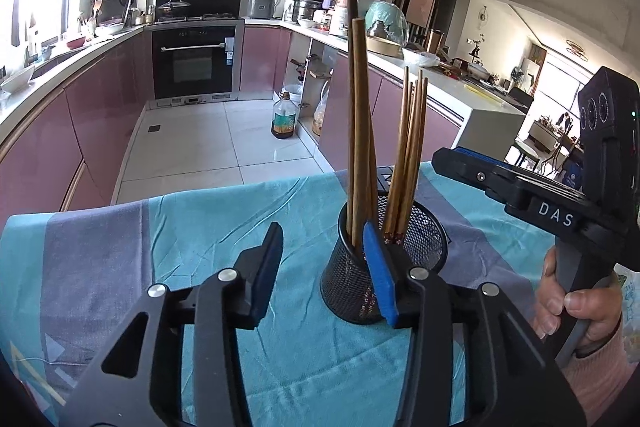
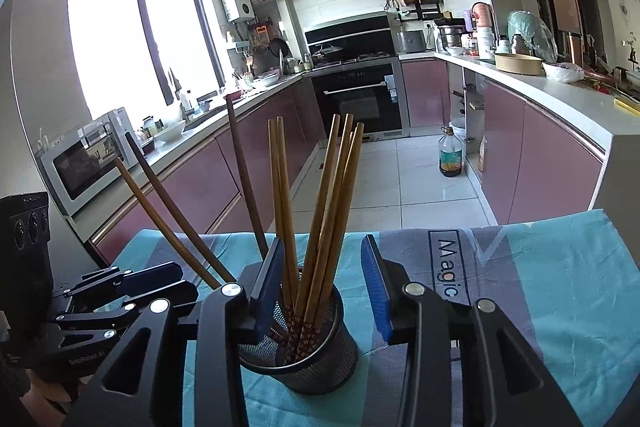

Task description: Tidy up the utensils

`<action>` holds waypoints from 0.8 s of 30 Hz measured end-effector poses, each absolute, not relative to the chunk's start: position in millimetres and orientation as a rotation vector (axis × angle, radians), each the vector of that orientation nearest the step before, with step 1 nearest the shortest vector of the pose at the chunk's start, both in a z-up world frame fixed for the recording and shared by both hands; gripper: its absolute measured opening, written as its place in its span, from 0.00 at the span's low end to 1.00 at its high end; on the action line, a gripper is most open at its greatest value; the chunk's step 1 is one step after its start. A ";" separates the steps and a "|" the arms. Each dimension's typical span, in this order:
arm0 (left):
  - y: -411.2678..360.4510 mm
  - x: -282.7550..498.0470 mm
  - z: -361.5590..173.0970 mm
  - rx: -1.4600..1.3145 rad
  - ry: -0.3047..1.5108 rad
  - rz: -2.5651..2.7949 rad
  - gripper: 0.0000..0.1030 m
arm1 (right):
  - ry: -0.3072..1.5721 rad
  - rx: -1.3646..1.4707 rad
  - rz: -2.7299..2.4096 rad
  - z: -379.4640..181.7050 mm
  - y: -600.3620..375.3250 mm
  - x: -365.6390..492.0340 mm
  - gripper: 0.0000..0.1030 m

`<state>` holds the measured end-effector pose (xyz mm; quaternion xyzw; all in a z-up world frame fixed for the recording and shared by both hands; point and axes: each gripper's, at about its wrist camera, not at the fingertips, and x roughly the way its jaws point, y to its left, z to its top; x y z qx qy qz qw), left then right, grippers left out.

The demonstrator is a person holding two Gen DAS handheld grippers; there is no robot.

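Note:
A black mesh cup (image 1: 424, 247) stands on the teal and grey cloth (image 1: 180, 239). In it stand several patterned chopsticks (image 1: 412, 147) and long wooden handles (image 1: 358, 127). My left gripper (image 1: 324, 271) is open over bare cloth just left of the cup, and its right pad overlaps the cup's near wall. In the right wrist view, the right gripper (image 2: 324, 283) is open above the cup (image 2: 316, 363). The chopsticks (image 2: 332, 207) rise between its fingers with a gap to the right pad. Long handles (image 2: 168, 195) lean left. A hand (image 1: 580, 307) holds the right gripper (image 1: 456, 159).
The cloth-covered table ends at a far edge (image 1: 224, 191), with tiled kitchen floor beyond. An oil bottle (image 1: 285, 119) stands on the floor by pink cabinets. A microwave (image 2: 88, 159) sits on the left counter. The left gripper (image 2: 172, 283) lies low at the left of the right wrist view.

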<state>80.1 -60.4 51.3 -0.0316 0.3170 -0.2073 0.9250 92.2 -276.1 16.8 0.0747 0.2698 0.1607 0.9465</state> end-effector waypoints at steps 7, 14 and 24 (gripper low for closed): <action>-47.7 65.1 44.7 -0.068 0.608 -0.406 0.53 | 0.504 0.105 0.358 17.0 -268.7 62.5 0.48; -32.9 32.0 46.0 -0.055 0.512 -0.329 0.88 | 0.437 0.049 0.352 8.8 -253.7 23.7 0.78; -14.8 -19.0 36.6 -0.031 0.373 -0.227 0.94 | 0.349 -0.002 0.291 -0.4 -241.0 -14.9 0.93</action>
